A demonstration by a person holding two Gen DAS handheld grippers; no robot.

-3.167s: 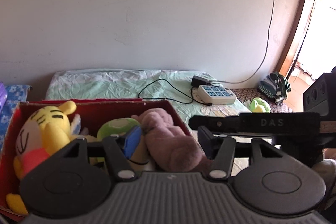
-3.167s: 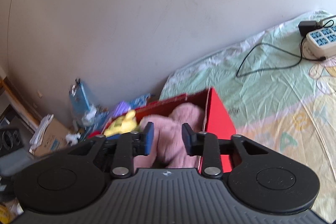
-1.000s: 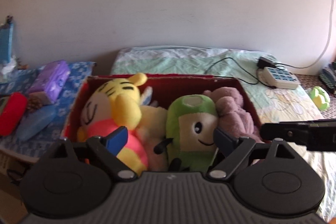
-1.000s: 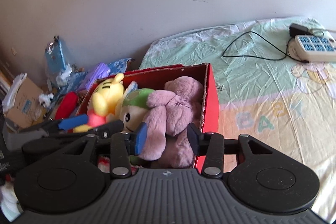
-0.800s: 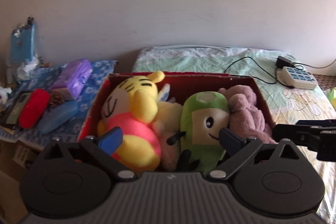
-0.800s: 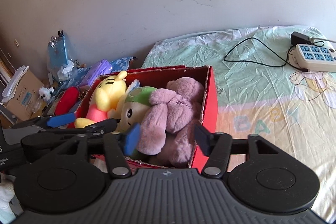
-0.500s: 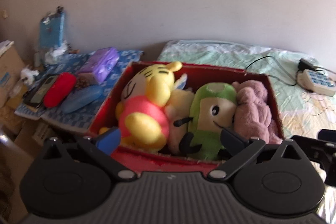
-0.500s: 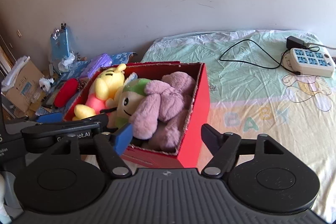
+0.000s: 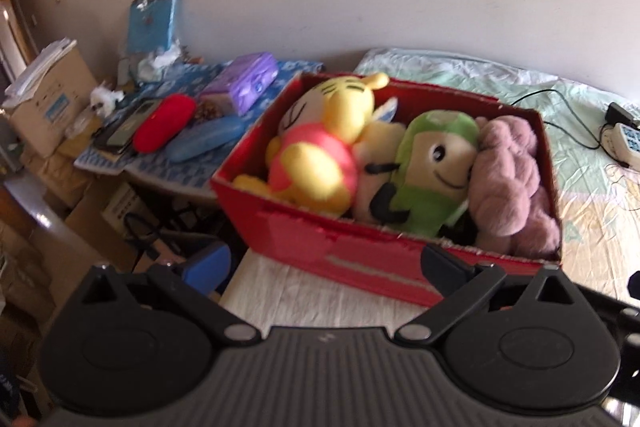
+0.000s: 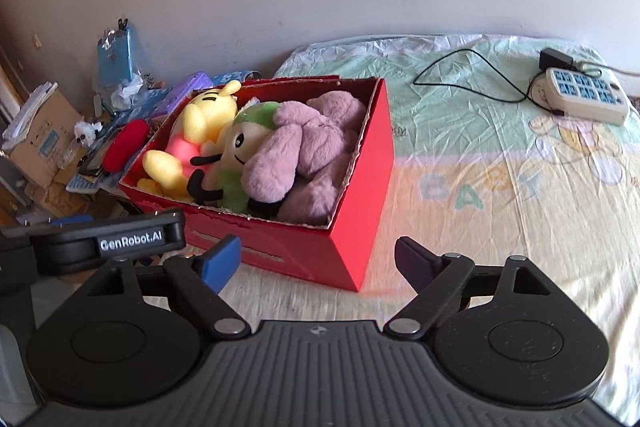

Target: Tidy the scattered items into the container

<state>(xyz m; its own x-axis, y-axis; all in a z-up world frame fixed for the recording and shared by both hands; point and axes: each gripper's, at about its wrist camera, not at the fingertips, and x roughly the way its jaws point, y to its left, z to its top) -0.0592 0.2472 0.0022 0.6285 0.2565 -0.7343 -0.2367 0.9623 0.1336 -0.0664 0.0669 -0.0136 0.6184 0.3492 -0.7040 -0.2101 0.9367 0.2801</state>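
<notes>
A red cardboard box [image 9: 360,259] stands at the left edge of the bed. In it lie a yellow tiger plush [image 9: 332,131], a green plush [image 9: 432,163] and a purple plush [image 9: 508,171]. My left gripper [image 9: 324,263] hangs open in front of the box's near wall, nothing between its fingers. The right wrist view shows the same box [image 10: 360,195] with the purple plush [image 10: 304,147] draped over the green plush [image 10: 244,143]. My right gripper [image 10: 316,255] is before the box's near corner, its jaws opening and empty. The left gripper's body [image 10: 100,239] shows at the left.
A white power strip [image 10: 584,99] with a black cable lies at the bed's far right. Left of the box is a low table with a red case [image 9: 164,123], a blue case [image 9: 204,143] and a purple tissue pack [image 9: 244,83]. Cardboard boxes [image 9: 48,103] stand further left.
Both grippers have drawn back from the box and their jaws have spread wide. The right gripper has let go of the purple plush, which now lies in the box.
</notes>
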